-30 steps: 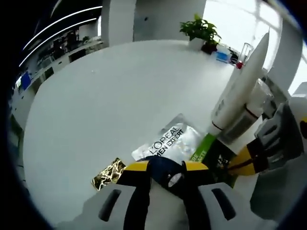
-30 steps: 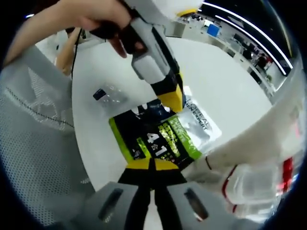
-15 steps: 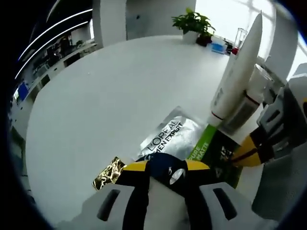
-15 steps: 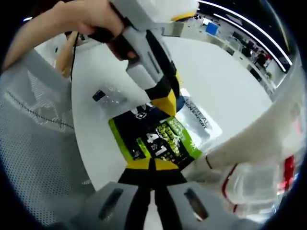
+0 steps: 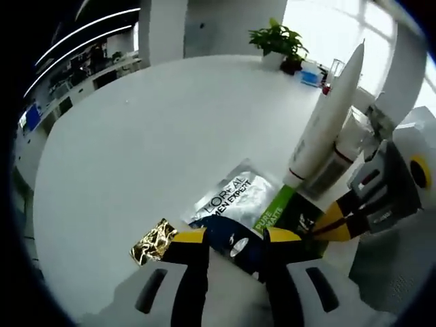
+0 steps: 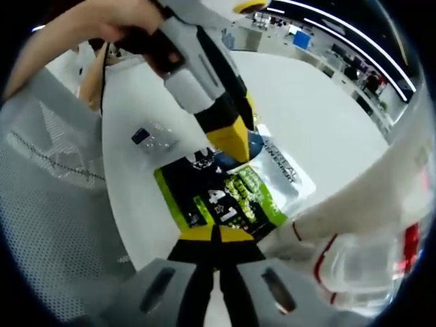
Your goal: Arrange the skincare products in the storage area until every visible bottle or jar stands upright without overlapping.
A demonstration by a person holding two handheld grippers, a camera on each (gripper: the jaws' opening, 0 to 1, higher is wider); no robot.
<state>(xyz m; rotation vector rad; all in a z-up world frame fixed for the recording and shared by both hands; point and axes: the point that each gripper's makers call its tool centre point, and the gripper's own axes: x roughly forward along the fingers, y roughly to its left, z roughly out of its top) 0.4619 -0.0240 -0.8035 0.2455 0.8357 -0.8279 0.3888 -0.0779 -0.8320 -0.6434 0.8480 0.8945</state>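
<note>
The left hand-held gripper had just opened, its jaws apart astride a dark blue item at lower centre, which lay on the table. The right hand-held gripper was closed on the green-black sachet, mid-frame. The white tube stood upper right. Release looked done; the sachets remained flat.

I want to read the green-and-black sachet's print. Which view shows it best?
The right gripper view: the sachet lies face-up with most of its print showing. In the left gripper view the sachet shows just a strip beyond the left gripper.
</note>
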